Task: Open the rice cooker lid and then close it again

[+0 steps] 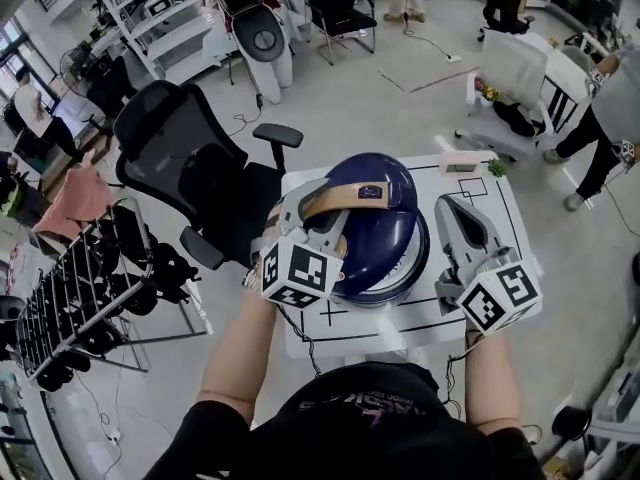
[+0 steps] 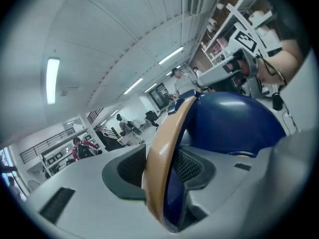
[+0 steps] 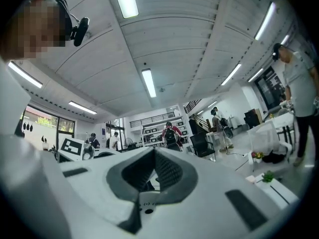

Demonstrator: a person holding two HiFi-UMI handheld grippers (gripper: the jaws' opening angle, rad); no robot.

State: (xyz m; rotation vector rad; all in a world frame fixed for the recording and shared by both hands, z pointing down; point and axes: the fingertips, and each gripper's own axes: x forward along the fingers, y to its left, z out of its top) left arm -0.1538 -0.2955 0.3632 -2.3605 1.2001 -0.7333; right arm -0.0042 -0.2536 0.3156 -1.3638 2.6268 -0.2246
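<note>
One rice cooker (image 1: 385,243) at desk (image 1: 505,218) centre, tan handle (image 1: 345,197) pinched by L gripper (image 1: 328,211) prob. to work lid (image 1: 400,171); R gripper (image 1: 449,206) pressed together, empty, spare nr right edge.

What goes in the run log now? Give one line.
left gripper: shut on tan handle | right gripper: shut, empty, beside rice cooker

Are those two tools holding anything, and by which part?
The left tool grips the cooker by its tan handle; the right tool is shut and empty.
</note>
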